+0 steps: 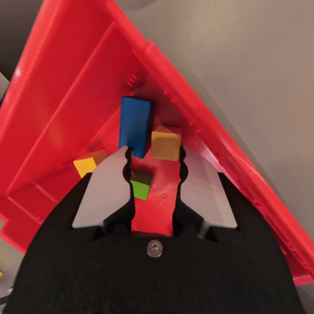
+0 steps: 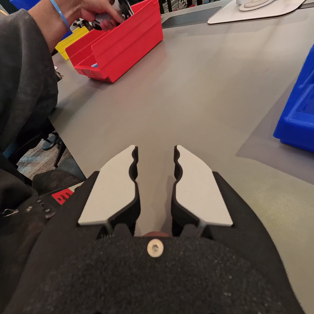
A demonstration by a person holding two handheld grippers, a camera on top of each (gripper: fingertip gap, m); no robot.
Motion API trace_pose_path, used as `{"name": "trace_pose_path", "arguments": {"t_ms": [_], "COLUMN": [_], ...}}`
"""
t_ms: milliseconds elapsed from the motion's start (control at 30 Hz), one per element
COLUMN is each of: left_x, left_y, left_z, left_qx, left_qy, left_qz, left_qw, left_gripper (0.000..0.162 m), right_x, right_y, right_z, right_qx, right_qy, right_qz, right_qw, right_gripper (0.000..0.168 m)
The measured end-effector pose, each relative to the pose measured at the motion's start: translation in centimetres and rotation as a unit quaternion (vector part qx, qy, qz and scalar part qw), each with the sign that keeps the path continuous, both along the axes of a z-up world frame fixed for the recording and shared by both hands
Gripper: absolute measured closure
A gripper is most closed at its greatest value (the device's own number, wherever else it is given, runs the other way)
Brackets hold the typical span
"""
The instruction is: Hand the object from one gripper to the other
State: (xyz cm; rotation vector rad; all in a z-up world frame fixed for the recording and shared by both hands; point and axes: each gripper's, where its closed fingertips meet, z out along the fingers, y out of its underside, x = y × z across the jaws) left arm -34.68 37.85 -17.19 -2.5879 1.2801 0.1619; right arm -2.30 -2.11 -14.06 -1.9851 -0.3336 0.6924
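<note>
The left gripper (image 1: 154,149) reaches down into a red bin (image 1: 71,108) of smooth moulded plastic with ribbed walls, its two fingers spread apart with nothing between the scalloped black pads. The fingers carry flat pale-grey plates over a matte black body fixed with a silver hex screw. On the bin's floor lie painted blocks with crisp edges: a long blue block (image 1: 134,125) standing slanted toward the far corner, its near end just at the left fingertip; an ochre cube (image 1: 165,144) right of it, near the right fingertip; a green cube (image 1: 141,186) nearer, partly hidden behind the left finger; and a yellow cube (image 1: 86,164) with an orange face at the left, outside the fingers. In the right wrist view the right gripper (image 2: 156,147) hovers over the bare, matte grey table (image 2: 195,85), its fingers also parted and empty, the same wavy black pads facing each other. Far to the left sits the red bin (image 2: 122,49), long and box-shaped, with a person's hand (image 2: 95,11), a blue wristband on its wrist, over its far end; a grey sleeve (image 2: 22,71) fills the left edge. A yellow bin (image 2: 71,40) sits just behind the red one, a glossy blue bin (image 2: 299,119) at the right edge, and a white mat (image 2: 251,11) at the far right.
</note>
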Motion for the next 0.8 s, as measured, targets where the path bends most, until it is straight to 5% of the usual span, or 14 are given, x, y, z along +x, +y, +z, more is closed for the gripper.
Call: {"name": "trace_pose_path", "arguments": {"t_ms": [800], "left_x": [0.7], "left_y": [-1.6], "left_z": [0.2], "left_qx": [-0.011], "left_qy": [-0.025], "left_qz": [-0.002], "left_qw": [1.000], "left_gripper": [0.115], "right_x": [-1.1], "right_y": [-0.2], "right_z": [-0.5], "right_qx": [-0.023], "right_qy": [0.011], "right_qz": [0.014], "right_qw": [1.000], "right_gripper": [0.128]}}
